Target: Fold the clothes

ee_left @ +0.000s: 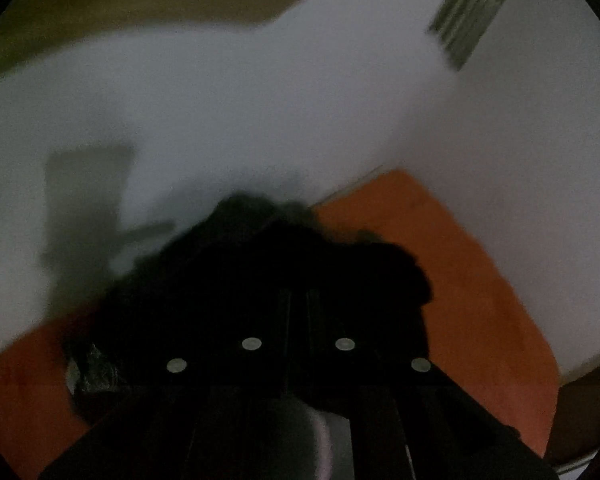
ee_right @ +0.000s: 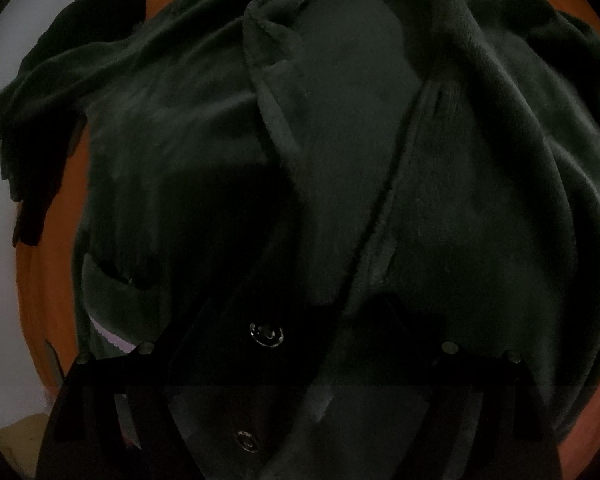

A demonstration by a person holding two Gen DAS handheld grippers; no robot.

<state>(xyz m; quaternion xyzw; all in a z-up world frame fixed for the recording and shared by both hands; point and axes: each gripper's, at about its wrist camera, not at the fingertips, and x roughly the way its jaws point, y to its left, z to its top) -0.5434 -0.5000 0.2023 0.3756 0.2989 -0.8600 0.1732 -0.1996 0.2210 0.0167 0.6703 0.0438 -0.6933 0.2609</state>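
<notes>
The left tool (ee_left: 298, 300) was pinched narrow on a bunch of the dark fleece jacket (ee_right: 340, 140). The garment lay on the orange bench (ee_left: 440, 240), placket running twelve to six between the wide, empty right tool (ee_right: 296, 320).

Dim fisheye views, blurred left view, heavy shadows, dark vignetted edges.
</notes>
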